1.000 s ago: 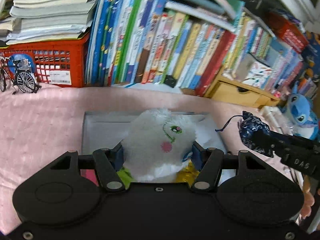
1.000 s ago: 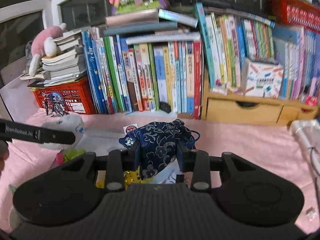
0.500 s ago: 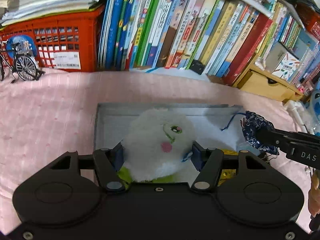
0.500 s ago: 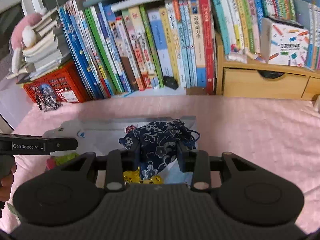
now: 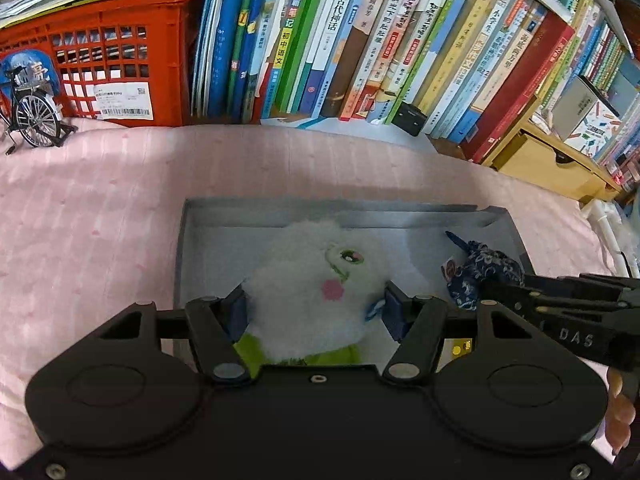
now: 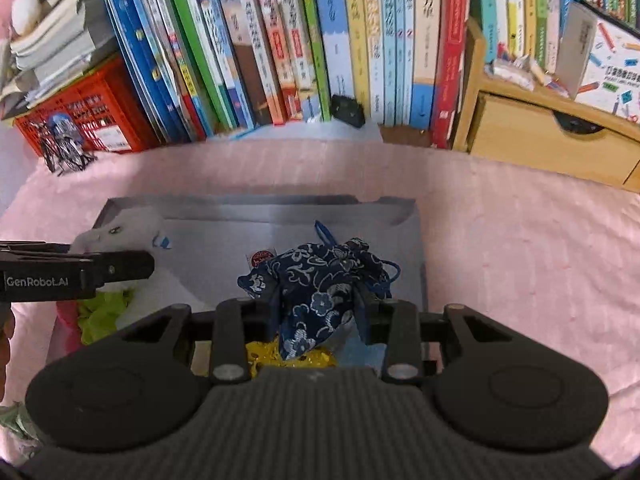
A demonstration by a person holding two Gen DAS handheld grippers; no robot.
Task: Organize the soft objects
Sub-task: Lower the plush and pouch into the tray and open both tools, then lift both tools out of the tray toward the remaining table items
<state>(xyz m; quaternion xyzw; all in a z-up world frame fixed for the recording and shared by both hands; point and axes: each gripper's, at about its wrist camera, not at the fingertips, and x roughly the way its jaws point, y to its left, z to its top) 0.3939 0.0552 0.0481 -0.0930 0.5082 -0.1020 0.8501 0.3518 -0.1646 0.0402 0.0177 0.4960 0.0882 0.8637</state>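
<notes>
Where things sit around the box

I see the plush toy (image 5: 316, 280) in the box (image 5: 332, 210), pouch (image 5: 480, 268) to its right, books (image 5: 360, 40) behind the box.

Can't see the white plush (image 5: 316, 280) lower body, left gripper (image 5: 314, 308) housing blocks it; only green bits poke out below. Pouch (image 6: 320, 288) bottom end drops behind right gripper (image 6: 318, 304) body. Yellow item (image 6: 260, 354) under the pouch mostly covered, can't ID it. Gray box (image 5: 320, 210) near wall hidden by both rigs. Red-white tag (image 6: 261, 257) text too small to read. Top of book row (image 5: 360, 40) cut off by frame edge.
</notes>
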